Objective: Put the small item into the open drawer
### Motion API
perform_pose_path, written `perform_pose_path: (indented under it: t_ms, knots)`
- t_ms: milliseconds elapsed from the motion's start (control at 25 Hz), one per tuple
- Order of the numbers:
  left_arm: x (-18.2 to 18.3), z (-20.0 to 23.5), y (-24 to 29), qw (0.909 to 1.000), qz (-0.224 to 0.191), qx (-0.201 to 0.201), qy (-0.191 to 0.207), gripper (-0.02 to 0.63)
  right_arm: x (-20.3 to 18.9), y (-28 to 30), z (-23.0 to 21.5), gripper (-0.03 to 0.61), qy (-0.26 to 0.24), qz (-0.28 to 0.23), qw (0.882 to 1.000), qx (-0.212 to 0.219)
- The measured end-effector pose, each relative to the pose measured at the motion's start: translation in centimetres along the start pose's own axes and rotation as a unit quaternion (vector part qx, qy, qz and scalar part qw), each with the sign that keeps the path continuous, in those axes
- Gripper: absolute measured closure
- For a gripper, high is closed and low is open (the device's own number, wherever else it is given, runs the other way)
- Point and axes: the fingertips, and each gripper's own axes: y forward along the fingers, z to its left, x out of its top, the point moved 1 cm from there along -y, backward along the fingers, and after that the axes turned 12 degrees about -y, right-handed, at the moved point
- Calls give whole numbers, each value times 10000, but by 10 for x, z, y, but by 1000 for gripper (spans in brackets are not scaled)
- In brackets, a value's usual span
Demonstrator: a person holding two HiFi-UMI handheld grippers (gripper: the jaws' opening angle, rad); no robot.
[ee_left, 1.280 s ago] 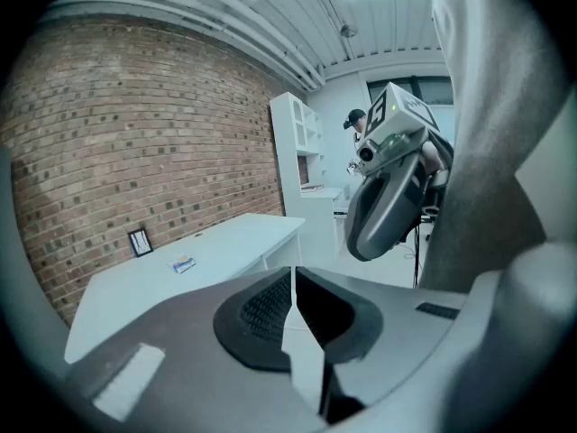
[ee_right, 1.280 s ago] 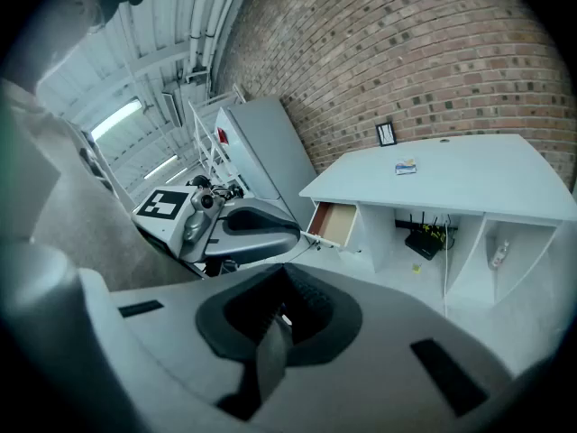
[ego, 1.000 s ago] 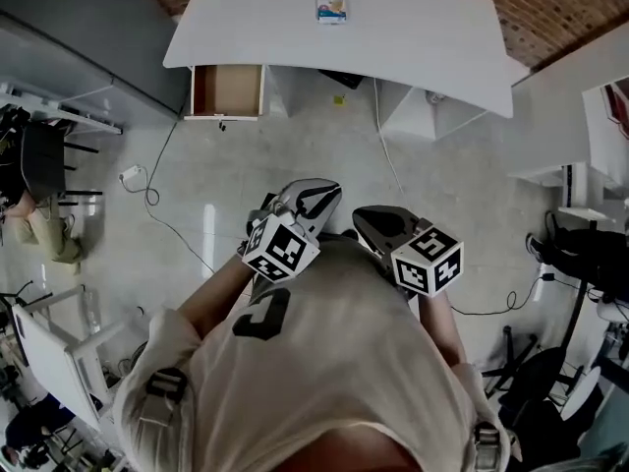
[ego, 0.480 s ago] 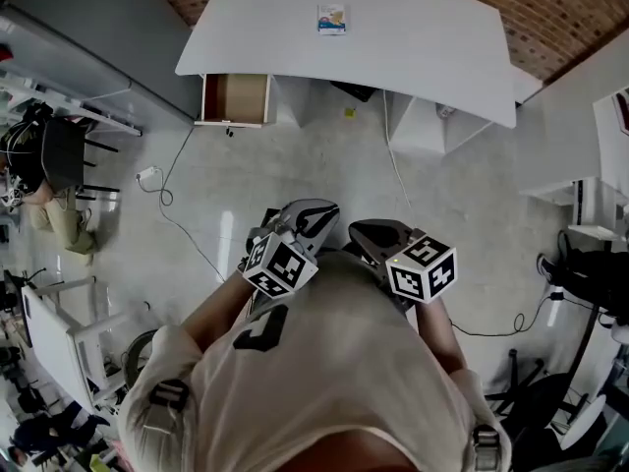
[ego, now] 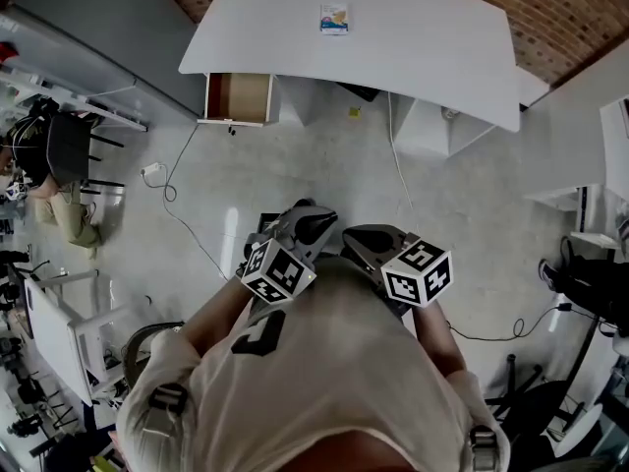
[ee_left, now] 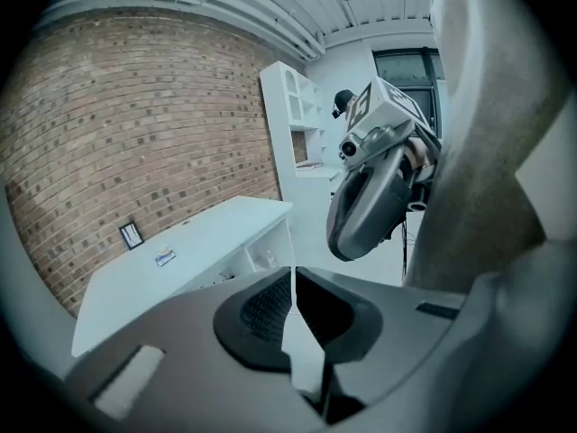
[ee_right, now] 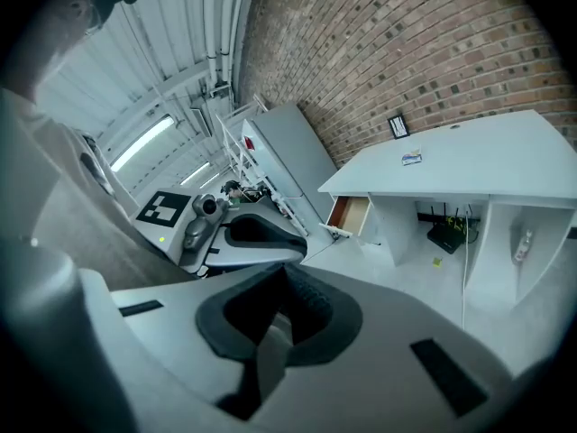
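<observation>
Both grippers are sitting low in the centre of the head view, just in front of your chest, side by side and not touching: left gripper (ego: 316,220) left of centre, right gripper (ego: 360,240) just right of it, both pointing toward the top of the frame. You are keeping the left gripper's jaws closed, the pads meeting with only a thin slit between them in the left gripper view, and nothing is sitting in them. You are keeping the right gripper's jaws closed too, pads together in the right gripper view, and they are carrying nothing. The small item (ego: 334,18), a flat pale packet, is lying on top of the white desk (ego: 423,57) at the upper centre of the head view, well apart from both grippers; it is also showing at mid left in the left gripper view and at upper right in the right gripper view. The drawer (ego: 238,96) is hanging open under the desk's left end, at the upper left of the head view, its brown inside showing, and the packet is not in it but up on the desk top, to the right of it. A brick wall (ego: 550,8) is running behind the desk, and a cable (ego: 182,219) is trailing over the pale floor (ego: 324,165) between you and the drawer.
</observation>
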Motion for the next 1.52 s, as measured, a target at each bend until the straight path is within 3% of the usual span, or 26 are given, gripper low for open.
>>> perform_pose_path:
  t_ms: [480,1040,1520]
  knots:
    - [10,40,18,9983,-266,-515,107,598,27,4,-43,577,377,-176,9943,-980]
    - [-2,172,-11,9977,-587,-255,-216,598,95,93,-75,577,42,411,9901,-1344]
    - [-22,271,-33,9982,-601,19,-26,598,147,174,-96,577,-120,629,9884,-1376]
